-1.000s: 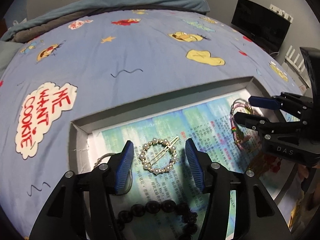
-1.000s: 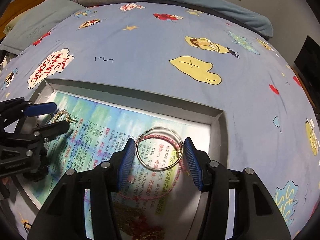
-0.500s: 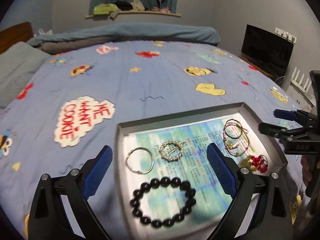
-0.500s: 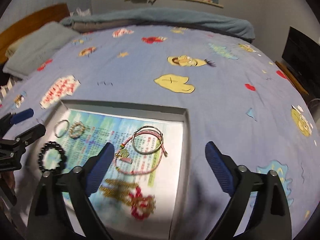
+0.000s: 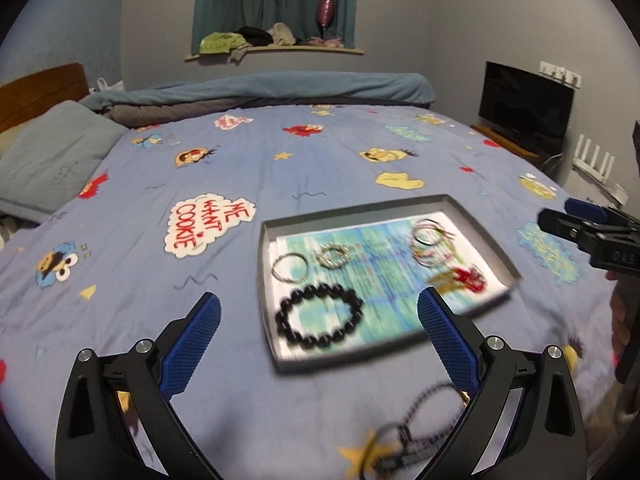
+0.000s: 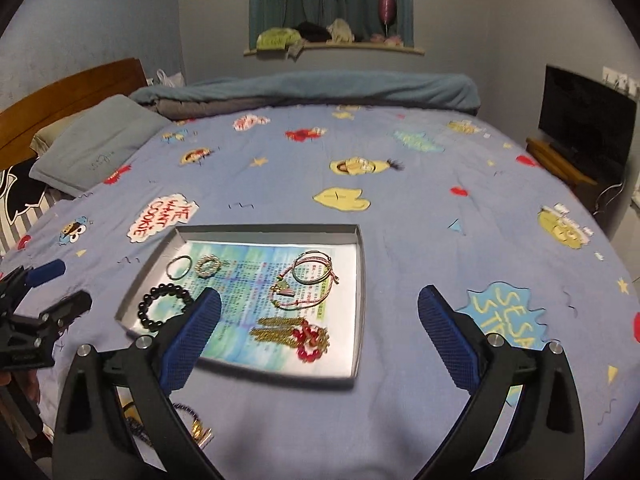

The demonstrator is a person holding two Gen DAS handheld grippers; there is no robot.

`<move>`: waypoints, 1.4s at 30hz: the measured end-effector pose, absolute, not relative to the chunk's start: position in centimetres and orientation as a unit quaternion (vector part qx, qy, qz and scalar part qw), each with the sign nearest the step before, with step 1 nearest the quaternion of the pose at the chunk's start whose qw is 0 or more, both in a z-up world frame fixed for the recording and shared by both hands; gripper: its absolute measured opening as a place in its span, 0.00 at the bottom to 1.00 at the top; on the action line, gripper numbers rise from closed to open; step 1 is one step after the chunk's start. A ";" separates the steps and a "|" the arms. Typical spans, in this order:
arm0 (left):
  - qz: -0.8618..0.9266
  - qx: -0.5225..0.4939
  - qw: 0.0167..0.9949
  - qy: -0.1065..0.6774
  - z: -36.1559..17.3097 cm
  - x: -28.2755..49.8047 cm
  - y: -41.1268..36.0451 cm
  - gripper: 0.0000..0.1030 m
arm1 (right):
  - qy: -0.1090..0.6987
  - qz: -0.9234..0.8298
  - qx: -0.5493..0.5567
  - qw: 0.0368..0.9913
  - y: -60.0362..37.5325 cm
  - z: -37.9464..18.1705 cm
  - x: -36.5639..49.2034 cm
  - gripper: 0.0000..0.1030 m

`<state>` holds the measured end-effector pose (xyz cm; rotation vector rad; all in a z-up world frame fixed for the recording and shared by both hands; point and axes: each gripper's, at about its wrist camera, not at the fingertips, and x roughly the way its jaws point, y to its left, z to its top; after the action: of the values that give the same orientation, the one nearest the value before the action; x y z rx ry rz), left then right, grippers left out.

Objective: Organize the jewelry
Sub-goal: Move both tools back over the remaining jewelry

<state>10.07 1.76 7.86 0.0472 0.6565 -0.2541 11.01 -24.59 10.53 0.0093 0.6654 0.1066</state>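
Note:
A grey tray (image 5: 352, 207) (image 6: 362, 280) lined with printed paper lies on the bed. It holds a black bead bracelet (image 5: 318, 316) (image 6: 162, 306), a silver ring bangle (image 5: 289, 267) (image 6: 179, 266), a pearl clip (image 5: 332, 255) (image 6: 208, 266), thin bangles with a pink cord (image 5: 430, 242) (image 6: 310, 278), and a gold and red piece (image 5: 460, 278) (image 6: 296, 334). A dark necklace (image 5: 416, 428) (image 6: 188, 420) lies on the bedspread in front of the tray. My left gripper (image 5: 318, 340) (image 6: 56, 288) and right gripper (image 6: 318, 320) (image 5: 568, 216) are open, empty, held back above the tray.
The blue cartoon bedspread (image 5: 280, 168) spreads all round the tray. A pillow (image 5: 52, 160) and wooden headboard (image 6: 60, 96) are at the left, a rolled blanket (image 6: 320, 88) at the far edge, a TV (image 5: 524, 100) at the right.
Both grippers have opened wide and pulled back and up from the tray. The pearl clip and the bangles they stood around stay in the tray.

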 end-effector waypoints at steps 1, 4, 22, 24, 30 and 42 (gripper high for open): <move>-0.129 0.024 0.938 0.321 7.8 9.2 1.7 0.95 | 0.318 0.055 0.005 0.947 -24.3 10.7 10.0 0.95; -0.132 0.024 0.937 0.322 7.4 7.0 1.9 0.95 | 0.310 0.064 -0.004 0.949 -23.4 10.4 7.7 0.95; -0.091 0.031 0.938 0.332 3.3 2.5 5.5 0.95 | 0.287 0.096 -0.062 0.951 -19.3 5.6 2.0 0.95; -0.089 0.038 0.936 0.339 2.6 2.7 5.8 0.95 | 0.290 0.099 -0.061 0.950 -19.4 5.0 2.2 0.95; -0.123 0.028 0.922 0.366 0.9 3.1 5.8 0.95 | 0.319 0.102 -0.068 0.940 -19.7 2.4 3.2 0.95; -0.198 0.023 0.901 0.385 -0.8 4.1 3.4 0.71 | 0.352 0.172 -0.090 0.916 -18.2 0.2 3.2 0.93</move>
<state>4.12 3.40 -0.82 0.0476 0.7969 -0.4097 3.23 -18.19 0.23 -0.1846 0.7244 0.3546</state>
